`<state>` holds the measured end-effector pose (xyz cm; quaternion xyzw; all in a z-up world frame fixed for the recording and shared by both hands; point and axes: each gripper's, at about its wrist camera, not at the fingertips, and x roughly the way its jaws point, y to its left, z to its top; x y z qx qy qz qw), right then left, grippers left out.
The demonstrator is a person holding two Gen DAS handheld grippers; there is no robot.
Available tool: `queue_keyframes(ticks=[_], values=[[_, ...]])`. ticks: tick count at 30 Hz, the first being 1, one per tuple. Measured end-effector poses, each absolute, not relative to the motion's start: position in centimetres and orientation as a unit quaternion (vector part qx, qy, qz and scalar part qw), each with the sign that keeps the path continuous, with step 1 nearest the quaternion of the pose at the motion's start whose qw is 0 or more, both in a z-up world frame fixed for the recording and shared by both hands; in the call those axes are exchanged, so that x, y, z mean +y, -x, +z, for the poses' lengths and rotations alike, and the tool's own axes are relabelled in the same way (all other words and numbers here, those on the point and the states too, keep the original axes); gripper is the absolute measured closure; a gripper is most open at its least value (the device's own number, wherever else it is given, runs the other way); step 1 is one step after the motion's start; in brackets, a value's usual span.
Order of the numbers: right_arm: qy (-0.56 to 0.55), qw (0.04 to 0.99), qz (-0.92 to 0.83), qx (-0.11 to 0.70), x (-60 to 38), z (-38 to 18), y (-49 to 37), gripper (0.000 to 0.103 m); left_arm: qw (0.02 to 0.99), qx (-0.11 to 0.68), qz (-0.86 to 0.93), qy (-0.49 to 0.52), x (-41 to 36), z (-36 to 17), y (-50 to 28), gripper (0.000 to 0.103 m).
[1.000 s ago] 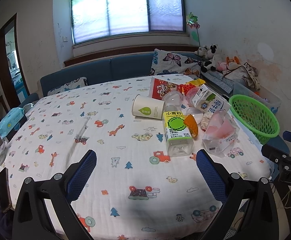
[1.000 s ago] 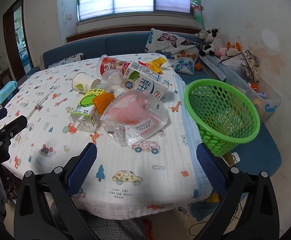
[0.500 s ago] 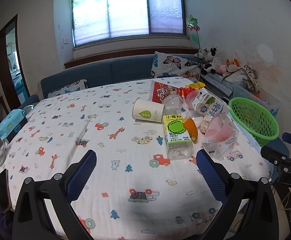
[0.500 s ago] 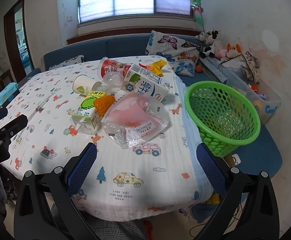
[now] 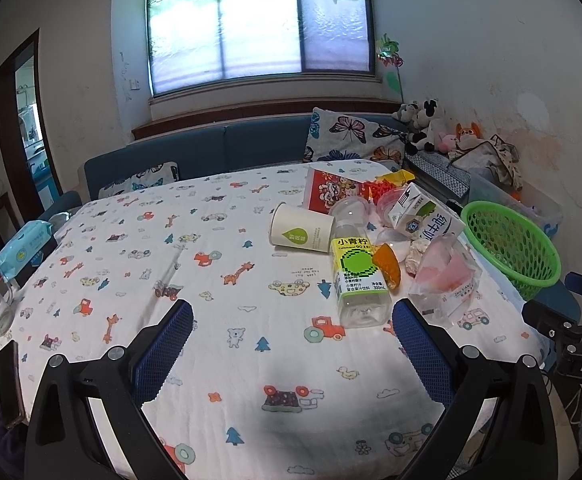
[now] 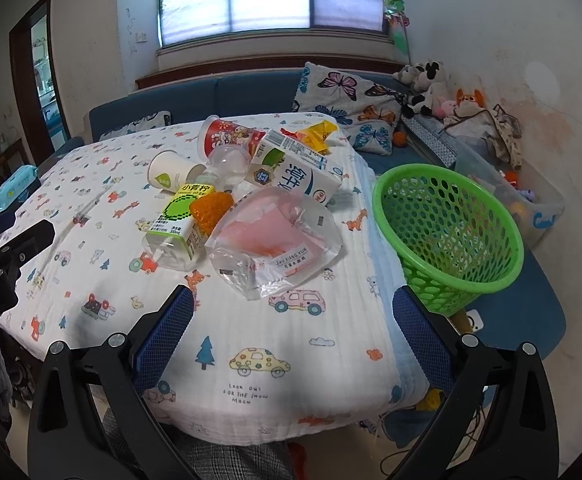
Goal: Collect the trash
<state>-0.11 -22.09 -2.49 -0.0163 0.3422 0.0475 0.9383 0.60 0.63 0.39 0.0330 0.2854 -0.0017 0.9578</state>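
Cartoon-print cloth covers the table (image 6: 103, 280), and nothing appears collected so far. Nearest the lens, the right gripper (image 6: 291, 336) hangs over the table's near edge with jaws spread wide and empty; the left gripper (image 5: 291, 344) is likewise wide apart and holds nothing. Just beyond lies the trash heap: a clear plastic bag (image 6: 275, 240) with pink contents, printed "ZHU XIANG YUN"; a clear bottle (image 6: 177, 220) on its side, its yellow-green label reading "300mL" plus Chinese characters; and an orange wrapper (image 6: 210, 209) touching both. Behind these rest a milk carton (image 6: 295, 170) with blue Chinese lettering, a tipped paper cup (image 6: 171, 171) bearing a green drop mark, a clear plastic cup (image 6: 230, 160), a red printed tub (image 6: 231, 136) and a yellow wrapper (image 6: 315, 134). The green basket (image 6: 447, 236) stands beside the table's right edge, tilted, and looks empty. Risks, as judged: the bag is slack and slippery and could slide out of a pinch; the bottle may roll when touched; pulling one item could drag its neighbours off the edge; a tilted basket might tip when something is dropped on its rim. The cloth reads "LOOK OUT FOR THE SNOW MOON". Farthest back are a sofa (image 5: 227, 148) and window (image 5: 259, 24).
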Motion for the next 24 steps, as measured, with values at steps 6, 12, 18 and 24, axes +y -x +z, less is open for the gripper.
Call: queue_keyframes(ticks=[6, 12, 18, 24], values=[[0.017, 0.938, 0.050, 0.343, -22.1, -2.5, 0.1, 0.004, 0.958, 0.285, 0.000, -0.033, 0.8, 0.5, -0.8, 0.006], [0.018, 0.937, 0.051, 0.344, -21.9, -2.5, -0.3, 0.004, 0.958, 0.284, 0.000, -0.034, 0.8, 0.5, -0.9, 0.006], [0.018, 0.937, 0.054, 0.344, -21.9, -2.5, -0.6, 0.004, 0.958, 0.285, 0.000, -0.033, 0.8, 0.6, -1.5, 0.006], [0.020, 0.937, 0.059, 0.344, -21.9, -2.5, -1.1, 0.005, 0.958, 0.286, 0.003, -0.031, 1.1, 0.7, -2.1, 0.006]])
